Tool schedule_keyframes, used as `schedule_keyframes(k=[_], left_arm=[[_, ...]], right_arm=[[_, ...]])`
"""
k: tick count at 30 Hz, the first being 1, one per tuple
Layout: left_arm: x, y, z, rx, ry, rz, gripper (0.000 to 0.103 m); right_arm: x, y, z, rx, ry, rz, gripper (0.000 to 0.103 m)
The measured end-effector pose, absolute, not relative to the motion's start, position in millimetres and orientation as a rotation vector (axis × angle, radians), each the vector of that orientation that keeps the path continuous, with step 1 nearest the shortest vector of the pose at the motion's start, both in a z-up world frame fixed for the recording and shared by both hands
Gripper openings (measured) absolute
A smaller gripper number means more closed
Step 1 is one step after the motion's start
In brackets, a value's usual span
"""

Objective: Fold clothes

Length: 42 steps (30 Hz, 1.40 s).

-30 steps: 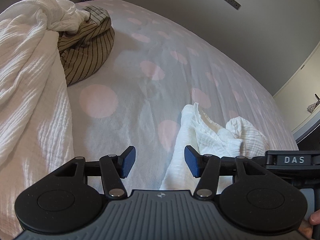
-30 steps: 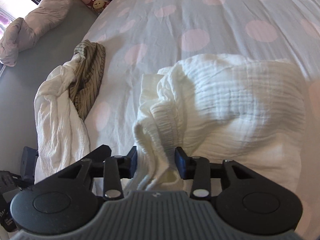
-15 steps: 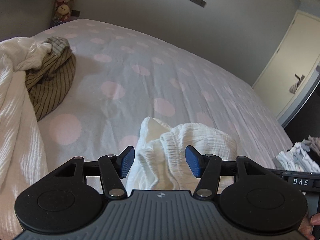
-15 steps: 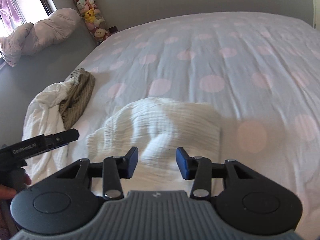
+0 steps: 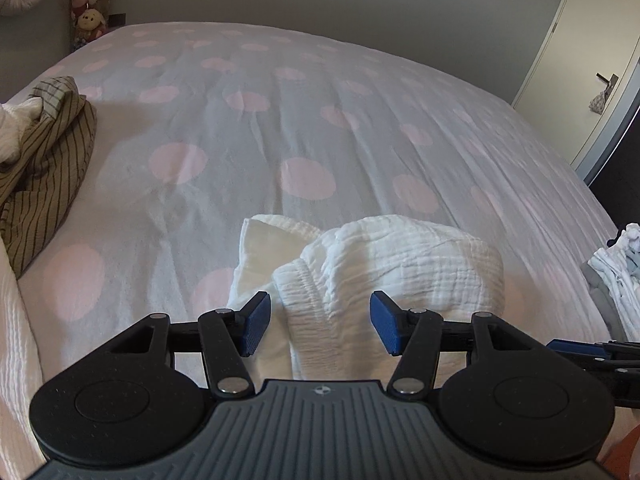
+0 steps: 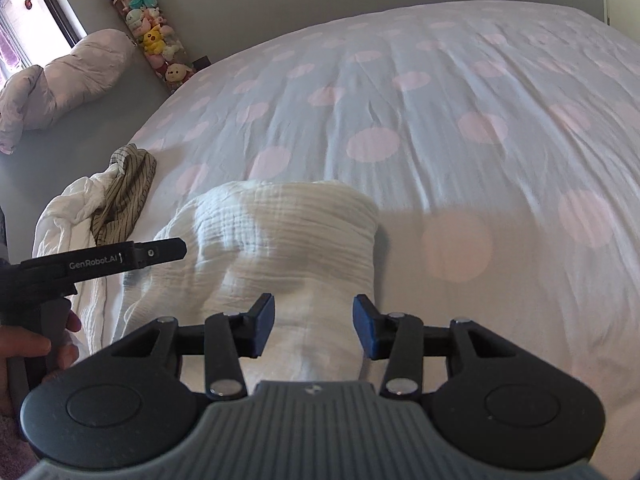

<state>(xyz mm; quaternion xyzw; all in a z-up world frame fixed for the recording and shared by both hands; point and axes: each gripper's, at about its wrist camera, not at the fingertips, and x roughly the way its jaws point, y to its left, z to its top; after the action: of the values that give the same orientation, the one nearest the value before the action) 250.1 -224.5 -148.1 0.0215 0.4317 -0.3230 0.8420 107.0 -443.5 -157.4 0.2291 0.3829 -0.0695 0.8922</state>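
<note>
A folded white crinkle garment (image 5: 400, 256) lies on the dotted bedspread (image 5: 304, 128), its elastic waistband end nearest me. My left gripper (image 5: 320, 328) hangs over that waistband end. Its jaws are closing with the fabric below and between them, and the blue pads (image 5: 256, 324) touch nothing. In the right wrist view the same garment (image 6: 288, 240) lies flat ahead. My right gripper (image 6: 314, 328) stands open above its near edge and grips nothing. A finger (image 6: 160, 250) of the left gripper reaches in from the left, held by a hand (image 6: 24, 352).
A striped brown garment (image 5: 44, 168) and a rumpled white cloth (image 6: 68, 216) are heaped at the bed's left edge. A stack of folded clothes (image 5: 616, 264) sits at the right edge. Plush toys (image 6: 156, 40) line the wall, with a bundled duvet (image 6: 68, 72) on the floor.
The right gripper, which had the white garment's bunched edge between its jaws, has let go and drawn back. The left gripper has swung right, from bare bedspread onto the waistband end.
</note>
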Motion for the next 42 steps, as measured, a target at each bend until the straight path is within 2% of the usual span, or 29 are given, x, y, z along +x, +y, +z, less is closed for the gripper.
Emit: schedule_keyframes(k=[1, 2, 5, 10, 12, 18, 24, 27, 35, 40, 42], left_arm=[[252, -226, -152, 0.037, 0.925, -0.685, 0.039], [254, -227, -155, 0.027, 0.933, -0.688, 0.024], [248, -224, -152, -0.003, 0.896, -0.7, 0.02], [242, -205, -125, -0.026, 0.88, -0.692, 0.02], [246, -197, -125, -0.026, 0.895, -0.671, 0.02], [265, -188, -154, -0.02, 0.958, -0.621, 0.02], [274, -189, -182, 0.0, 0.988, -0.607, 0.02], [279, -184, -189, -0.022, 1.001, -0.615, 0.02], [285, -178, -197, -0.06, 1.012, -0.633, 0.02], [274, -174, -179, -0.062, 0.973, -0.637, 0.022], [266, -172, -166, -0.057, 0.95, -0.638, 0.03]], right_arm=[[108, -445, -159, 0.481, 0.795, -0.14, 0.049], [108, -446, -160, 0.483, 0.796, -0.138, 0.051], [108, -450, -162, 0.482, 0.793, -0.145, 0.053], [109, -452, -153, 0.473, 0.731, -0.142, 0.052], [117, -446, -149, 0.444, 0.708, -0.116, 0.045], [155, -427, -146, 0.342, 0.673, -0.054, 0.035], [204, -424, -178, 0.289, 0.731, -0.068, 0.032], [220, -427, -198, 0.281, 0.782, -0.081, 0.027], [225, -431, -217, 0.283, 0.803, -0.073, 0.026], [216, -431, -198, 0.285, 0.787, -0.064, 0.028], [203, -427, -186, 0.265, 0.763, -0.068, 0.03]])
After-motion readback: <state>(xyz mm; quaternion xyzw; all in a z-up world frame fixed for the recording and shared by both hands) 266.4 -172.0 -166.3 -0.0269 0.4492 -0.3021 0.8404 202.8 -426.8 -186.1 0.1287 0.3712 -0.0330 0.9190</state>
